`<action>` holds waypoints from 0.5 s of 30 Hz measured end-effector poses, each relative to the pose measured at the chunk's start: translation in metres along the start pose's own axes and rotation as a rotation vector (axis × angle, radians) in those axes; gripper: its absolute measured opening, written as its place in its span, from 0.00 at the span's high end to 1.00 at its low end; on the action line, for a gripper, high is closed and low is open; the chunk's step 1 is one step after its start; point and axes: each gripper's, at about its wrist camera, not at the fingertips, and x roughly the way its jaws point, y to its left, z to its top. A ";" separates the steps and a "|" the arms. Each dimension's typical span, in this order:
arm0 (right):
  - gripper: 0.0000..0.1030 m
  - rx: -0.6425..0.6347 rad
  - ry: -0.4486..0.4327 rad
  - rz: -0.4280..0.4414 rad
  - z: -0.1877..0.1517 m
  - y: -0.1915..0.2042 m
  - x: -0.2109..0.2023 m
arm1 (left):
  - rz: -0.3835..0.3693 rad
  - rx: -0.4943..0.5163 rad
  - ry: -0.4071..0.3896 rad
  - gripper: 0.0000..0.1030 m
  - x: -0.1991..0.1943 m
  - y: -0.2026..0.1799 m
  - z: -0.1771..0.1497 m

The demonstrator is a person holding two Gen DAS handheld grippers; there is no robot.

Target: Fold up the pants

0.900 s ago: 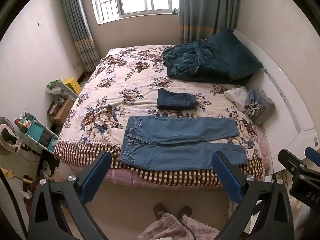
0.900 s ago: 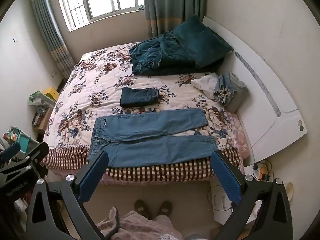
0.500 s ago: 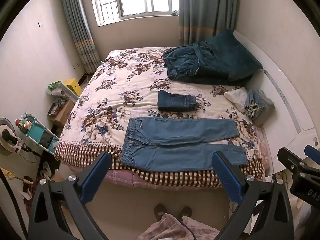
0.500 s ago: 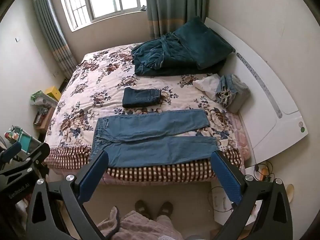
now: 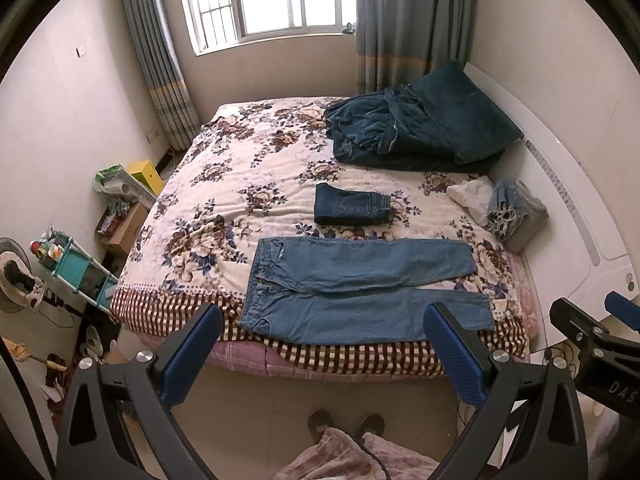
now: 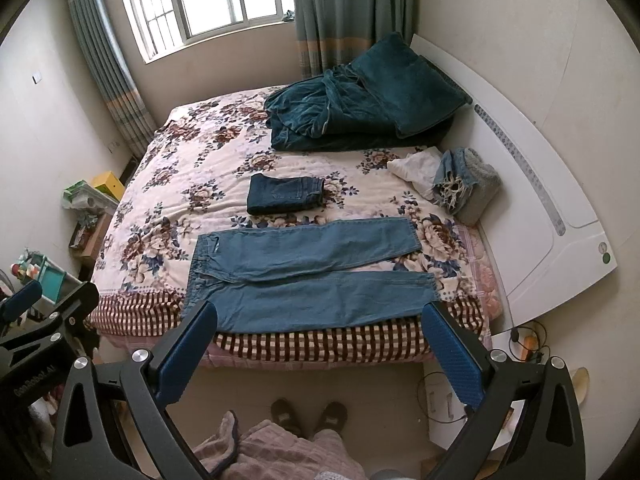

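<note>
Light blue jeans (image 5: 360,284) lie spread flat near the front edge of the floral bed (image 5: 240,184), waistband to the left, legs to the right; they also show in the right wrist view (image 6: 308,276). My left gripper (image 5: 322,344) is open and empty, held high above the floor in front of the bed. My right gripper (image 6: 320,342) is open and empty too, beside it to the right. Both are well clear of the jeans.
A folded dark blue pair (image 5: 352,210) lies behind the jeans. A teal blanket and pillow (image 5: 420,128) sit at the head. Crumpled clothes (image 5: 512,212) lie by the white headboard (image 5: 568,208). Shelves and boxes (image 5: 80,264) stand left. My slippered feet (image 5: 344,426) are below.
Both grippers have risen or tilted slightly, so the bed sits a little lower in view. Nothing on the bed has moved.
</note>
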 end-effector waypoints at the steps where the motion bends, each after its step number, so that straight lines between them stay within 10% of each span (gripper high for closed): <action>1: 0.00 0.003 0.000 0.001 0.000 0.000 0.000 | 0.001 0.000 0.000 0.00 0.000 0.000 0.000; 15: 0.00 0.009 -0.008 0.008 0.000 0.001 -0.004 | 0.000 0.004 -0.008 0.00 -0.010 -0.007 0.008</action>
